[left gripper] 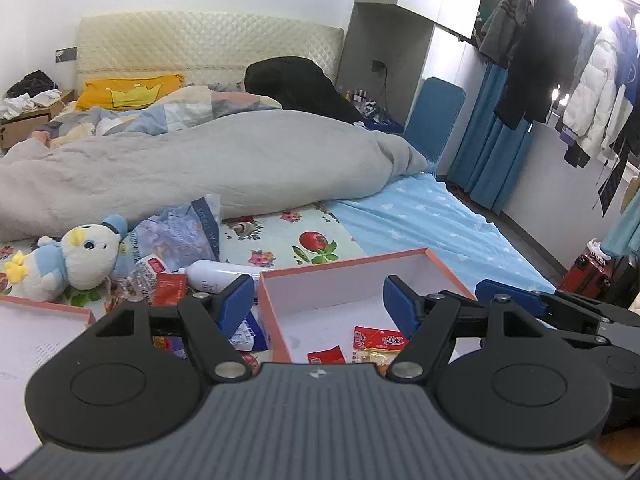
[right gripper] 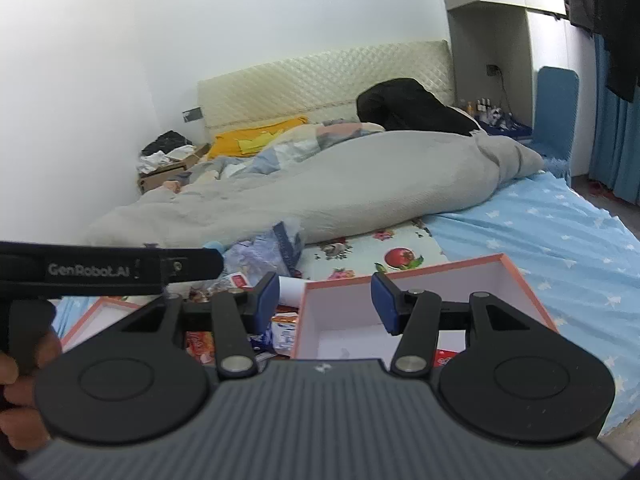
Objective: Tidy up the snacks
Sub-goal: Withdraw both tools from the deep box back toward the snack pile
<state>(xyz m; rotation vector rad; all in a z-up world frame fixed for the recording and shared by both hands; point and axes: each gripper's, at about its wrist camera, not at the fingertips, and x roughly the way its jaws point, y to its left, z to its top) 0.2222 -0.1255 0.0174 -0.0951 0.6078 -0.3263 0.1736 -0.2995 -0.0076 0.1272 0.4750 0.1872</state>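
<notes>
Two grippers are in view over a bed (left gripper: 420,208), both spread apart and holding nothing. Largest first: a grey duvet (left gripper: 200,164) lies heaped across the mattress, with a blue starred sheet on the side toward the wardrobe and a floral sheet (left gripper: 296,240) in front of the duvet. I see a black garment (left gripper: 304,88) against the headboard and a yellow pillow (left gripper: 128,90) beside it.

On the floral sheet sits an open box (left gripper: 344,276), orange rim, white inside. My left gripper (left gripper: 318,306) hovers over its near-left corner, one pad outside the left wall, the other over the interior. My right gripper (right gripper: 324,300) straddles the same left wall in its own view, and it shows at the right edge of the left camera as well. A second orange-rimmed tray (left gripper: 44,308) lies to the left, part hidden by the left gripper body.

Inside the box I count two red packets (left gripper: 378,340), flat on the floor near the front; the smaller one lies just left of the other. More snacks (left gripper: 168,288) are piled loose between box and tray, beside a white bottle (left gripper: 218,274) on its side. A crumpled bag (left gripper: 180,232) and a plush duck (left gripper: 76,256) lie behind that pile.
</notes>
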